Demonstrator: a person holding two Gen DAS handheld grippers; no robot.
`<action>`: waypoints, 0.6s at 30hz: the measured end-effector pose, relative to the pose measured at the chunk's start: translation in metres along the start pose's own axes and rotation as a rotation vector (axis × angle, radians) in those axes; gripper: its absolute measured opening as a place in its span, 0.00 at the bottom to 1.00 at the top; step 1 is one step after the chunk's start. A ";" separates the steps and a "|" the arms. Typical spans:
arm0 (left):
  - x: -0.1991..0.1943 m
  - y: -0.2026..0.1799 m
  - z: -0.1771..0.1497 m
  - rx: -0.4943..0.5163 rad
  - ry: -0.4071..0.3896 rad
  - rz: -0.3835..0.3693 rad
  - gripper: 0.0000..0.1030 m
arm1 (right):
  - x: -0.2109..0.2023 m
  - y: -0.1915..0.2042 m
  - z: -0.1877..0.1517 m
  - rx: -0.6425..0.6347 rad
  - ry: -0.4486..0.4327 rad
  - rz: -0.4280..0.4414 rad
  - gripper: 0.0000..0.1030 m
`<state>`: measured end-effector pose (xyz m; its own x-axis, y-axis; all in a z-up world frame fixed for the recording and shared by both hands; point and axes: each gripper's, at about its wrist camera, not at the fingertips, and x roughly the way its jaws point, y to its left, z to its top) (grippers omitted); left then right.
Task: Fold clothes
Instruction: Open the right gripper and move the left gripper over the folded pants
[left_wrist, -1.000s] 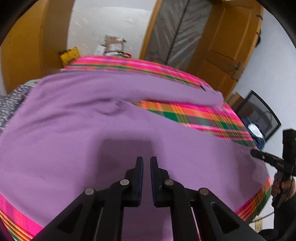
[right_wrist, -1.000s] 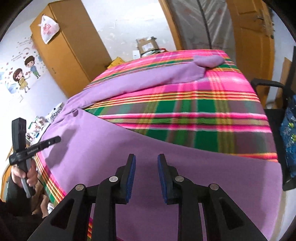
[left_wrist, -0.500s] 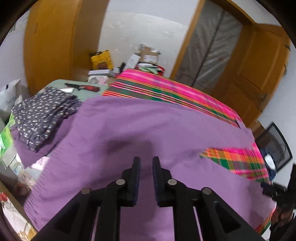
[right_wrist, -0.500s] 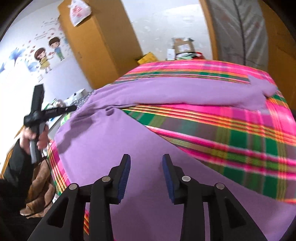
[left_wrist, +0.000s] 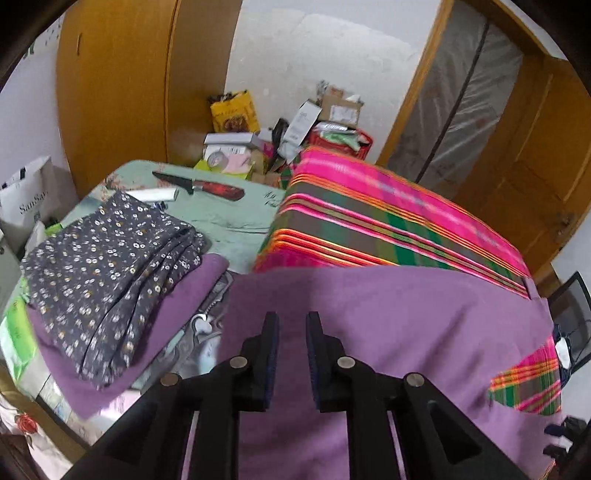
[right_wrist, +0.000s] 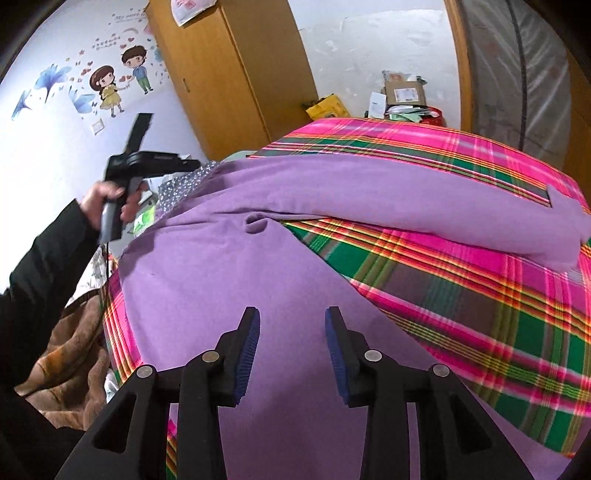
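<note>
Left gripper (left_wrist: 291, 325): jaws apart, empty, above purple garment (left_wrist: 388, 317)
Side pile: floral cloth (left_wrist: 107, 266) on top

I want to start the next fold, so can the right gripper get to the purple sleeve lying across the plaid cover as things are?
Probably yes. The right gripper is open with nothing between its jaws, and the sleeve lies uncovered on the plaid cover ahead of it.
</note>
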<state>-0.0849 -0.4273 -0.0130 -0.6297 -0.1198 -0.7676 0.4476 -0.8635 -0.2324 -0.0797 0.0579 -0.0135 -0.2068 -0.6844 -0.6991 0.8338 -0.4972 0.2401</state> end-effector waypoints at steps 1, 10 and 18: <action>0.008 0.007 0.002 -0.018 0.012 -0.002 0.15 | 0.001 0.001 0.002 -0.005 0.003 -0.002 0.37; 0.048 0.036 0.014 -0.123 0.086 -0.144 0.26 | 0.022 0.003 0.018 -0.049 0.038 -0.030 0.37; 0.050 0.039 0.017 -0.131 0.071 -0.146 0.06 | 0.038 0.004 0.032 -0.068 0.046 -0.025 0.37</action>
<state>-0.1095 -0.4754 -0.0507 -0.6498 0.0412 -0.7590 0.4364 -0.7973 -0.4168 -0.1009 0.0126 -0.0178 -0.2053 -0.6460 -0.7352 0.8618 -0.4754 0.1770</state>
